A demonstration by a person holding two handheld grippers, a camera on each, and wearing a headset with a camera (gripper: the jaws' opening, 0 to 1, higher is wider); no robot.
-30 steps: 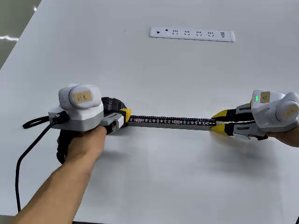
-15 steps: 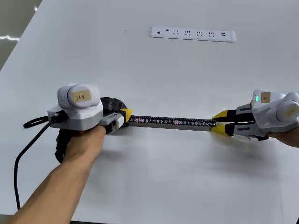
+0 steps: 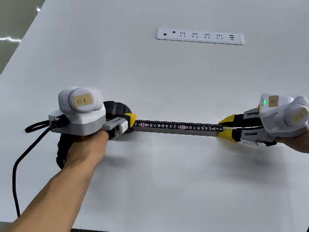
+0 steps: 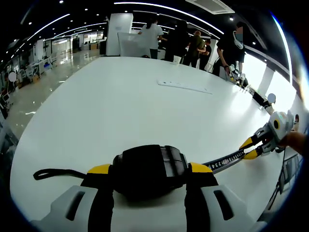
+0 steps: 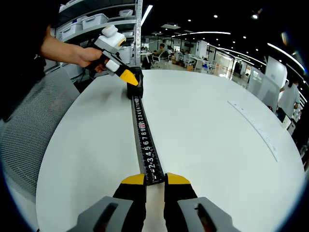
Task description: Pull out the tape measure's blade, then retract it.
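The white table [image 3: 169, 183] carried the work. In the head view, the left gripper [image 3: 126, 123] sat toward 9 o'clock, its yellow-tipped jaws clenched on either side of the black tape measure case [image 3: 116, 108], which rested on the table surface. The left gripper view confirmed the grasp: the case [image 4: 149, 166] was seated between the two jaws of the left gripper [image 4: 149, 169], with a black strap [image 4: 53, 173] lying on the table toward 9 o'clock of it.

The blade [image 3: 178, 126] was drawn out of the case and ran straight toward 3 o'clock, low over the table, to the right gripper [image 3: 225, 126]. In the right gripper view, that gripper [image 5: 155, 180] was clamped on the blade's free end, jaws closed against it, and the numbered blade [image 5: 145, 140] led toward 12 o'clock to the case [image 5: 137, 87].

A white power strip [image 3: 200, 36] lay at 12 o'clock, well apart from both grippers. A black cable [image 3: 24, 159] trailed from the left gripper toward 7 o'clock.
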